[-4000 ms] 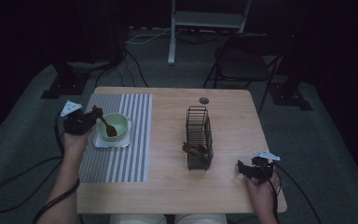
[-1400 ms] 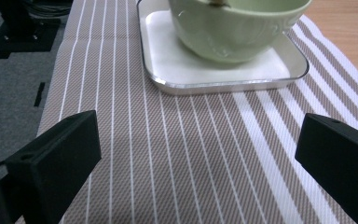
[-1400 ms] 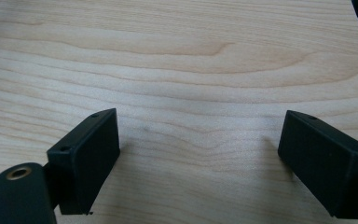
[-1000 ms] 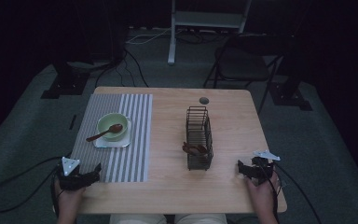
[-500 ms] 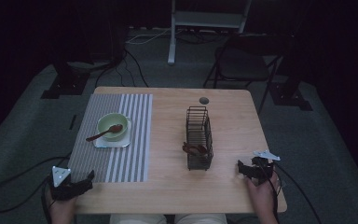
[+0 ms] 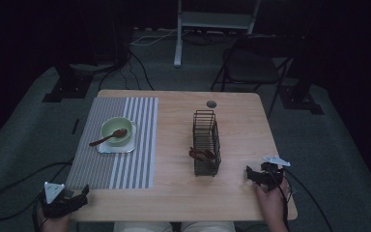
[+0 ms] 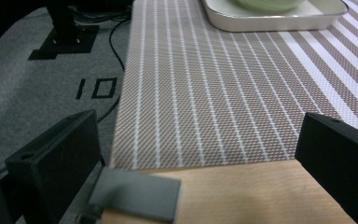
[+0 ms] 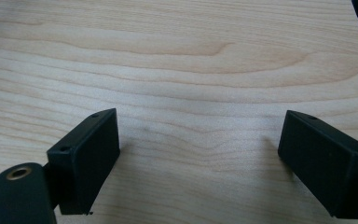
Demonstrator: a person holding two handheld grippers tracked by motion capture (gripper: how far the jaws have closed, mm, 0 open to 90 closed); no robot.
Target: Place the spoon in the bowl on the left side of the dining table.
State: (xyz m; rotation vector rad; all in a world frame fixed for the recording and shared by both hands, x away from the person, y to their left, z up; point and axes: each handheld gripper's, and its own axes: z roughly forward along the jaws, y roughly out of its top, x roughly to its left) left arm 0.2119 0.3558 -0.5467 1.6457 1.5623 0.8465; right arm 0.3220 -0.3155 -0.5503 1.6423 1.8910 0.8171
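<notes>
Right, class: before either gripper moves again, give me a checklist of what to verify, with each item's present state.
1. Left gripper open and empty: ok, jaws wide apart over the near edge of the striped mat.
2. Right gripper open and empty: ok, bare table between its jaws.
3. Spoon resting in the green bowl: ok.
4. Bowl seated on its white tray: ok.
5. Wire rack upright: ok.
6. What the brown item in the rack is: cannot tell, too dim.
</notes>
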